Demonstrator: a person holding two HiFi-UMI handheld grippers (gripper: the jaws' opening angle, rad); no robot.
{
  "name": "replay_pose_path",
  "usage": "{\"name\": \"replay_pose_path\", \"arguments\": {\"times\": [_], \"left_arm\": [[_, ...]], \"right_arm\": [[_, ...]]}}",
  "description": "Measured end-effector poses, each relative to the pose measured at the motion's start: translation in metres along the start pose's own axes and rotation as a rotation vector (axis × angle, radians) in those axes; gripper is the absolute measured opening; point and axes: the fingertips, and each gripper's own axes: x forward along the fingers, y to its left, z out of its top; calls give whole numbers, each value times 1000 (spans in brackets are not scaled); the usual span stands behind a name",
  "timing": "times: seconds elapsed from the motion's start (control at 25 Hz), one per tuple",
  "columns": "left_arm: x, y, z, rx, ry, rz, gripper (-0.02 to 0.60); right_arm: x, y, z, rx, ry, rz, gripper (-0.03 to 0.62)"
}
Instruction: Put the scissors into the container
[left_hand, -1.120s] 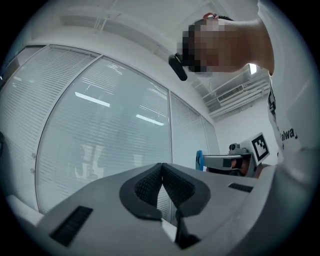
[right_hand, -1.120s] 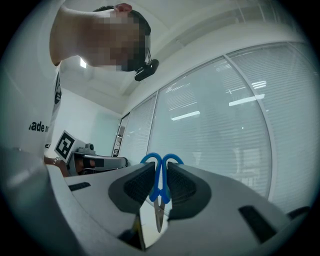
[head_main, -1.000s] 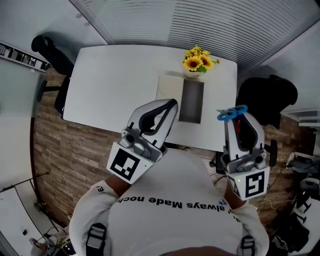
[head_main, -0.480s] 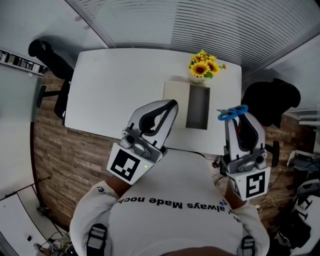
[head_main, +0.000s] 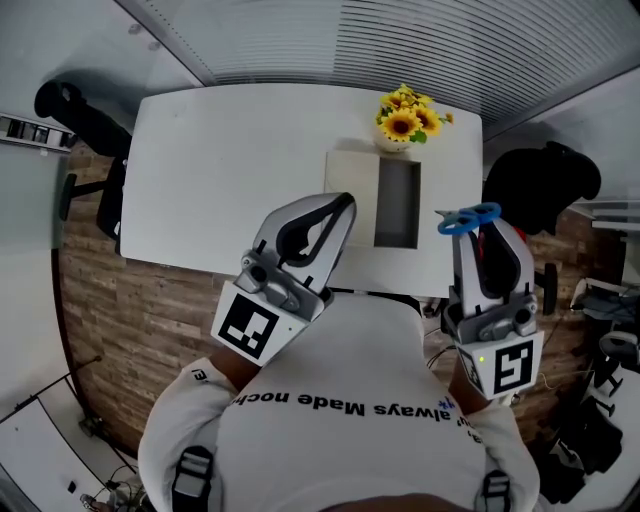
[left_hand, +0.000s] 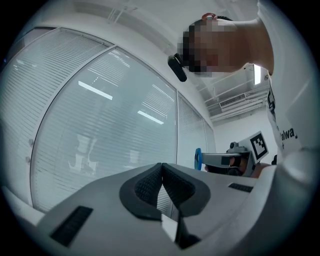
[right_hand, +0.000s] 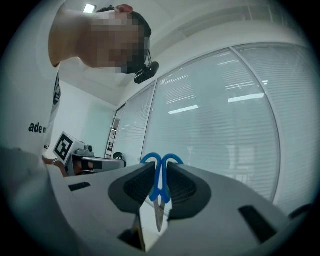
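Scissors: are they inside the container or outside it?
Outside. The right gripper holds the scissors between its fingers, apart from the container.

We see a white rectangular table (head_main: 240, 170) on a brown wood-plank floor (head_main: 120, 300), w/ a black office chair (head_main: 90, 115) at its left end & a dark shape, prob. a 2nd chair (head_main: 545, 185), at right. Pale slatted blinds (head_main: 420, 40) run beyond the table. A ceiling light panel (right_hand: 90, 8) is lit.

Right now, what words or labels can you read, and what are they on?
"always Made noch", upside down, on the shirt.
"alwa", cut off, same shirt, left gripper view.
"ade", cut off, same shirt, right gripper view.
Sleeve mark: too small to read.
Markers: patterns, no text.
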Motion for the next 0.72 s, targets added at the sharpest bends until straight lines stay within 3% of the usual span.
{"name": "replay_pose_path", "arguments": {"times": [0.72], "left_arm": [[21, -1, -9, -11, -9, -22, 20]], "right_arm": [[-1, -16, -8, 7, 7, -30, 84]]}}
